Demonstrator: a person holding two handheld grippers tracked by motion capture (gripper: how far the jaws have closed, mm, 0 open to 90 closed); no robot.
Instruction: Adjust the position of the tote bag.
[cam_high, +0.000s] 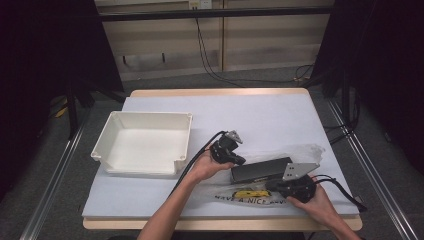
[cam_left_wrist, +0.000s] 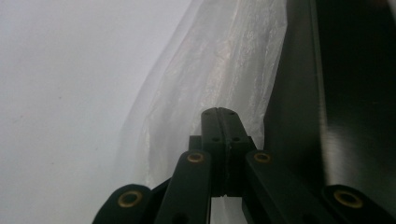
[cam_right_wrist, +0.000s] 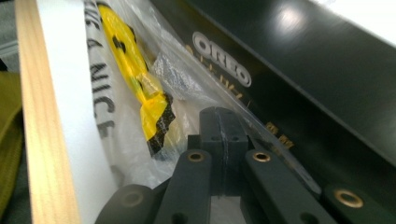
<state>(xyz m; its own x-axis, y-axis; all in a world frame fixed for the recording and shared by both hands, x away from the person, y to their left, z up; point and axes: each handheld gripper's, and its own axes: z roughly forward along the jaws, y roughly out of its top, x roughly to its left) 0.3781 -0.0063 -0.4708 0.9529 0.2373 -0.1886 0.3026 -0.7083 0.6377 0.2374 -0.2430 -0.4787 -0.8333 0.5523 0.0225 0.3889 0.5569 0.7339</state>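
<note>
On the table (cam_high: 150, 202), covered in a pale sheet, everything here is placed relative to a black biscuit box (cam_high: 261, 169), which lies flat near the front edge, right of centre. To the box's left, well apart, stands an empty white tray (cam_high: 111, 135). Around and under the box lies a clear plastic bag (cam_high: 305, 150), crumpled, printed with dark letters and a yellow smiley face (cam_high: 248, 193) just in front of the box.

At the box's left end, the left gripper (cam_high: 233, 160) has its jaws pressed together on a fold of the bag; its own view shows the film (cam_left_wrist: 219, 60) bunched beside the box's dark wall (cam_left_wrist: 355, 93). At the box's front right corner, the right gripper (cam_high: 276, 184) is likewise clamped, jaws together on the bag's film just beside the box's printed side (cam_right_wrist: 219, 58).

The step appears to be working the box free of the bag. To do it well, keep both pinches on film alone, pull the two grips gently apart to open the mouth, and avoid tearing the thin plastic or dragging the box off the front edge.
</note>
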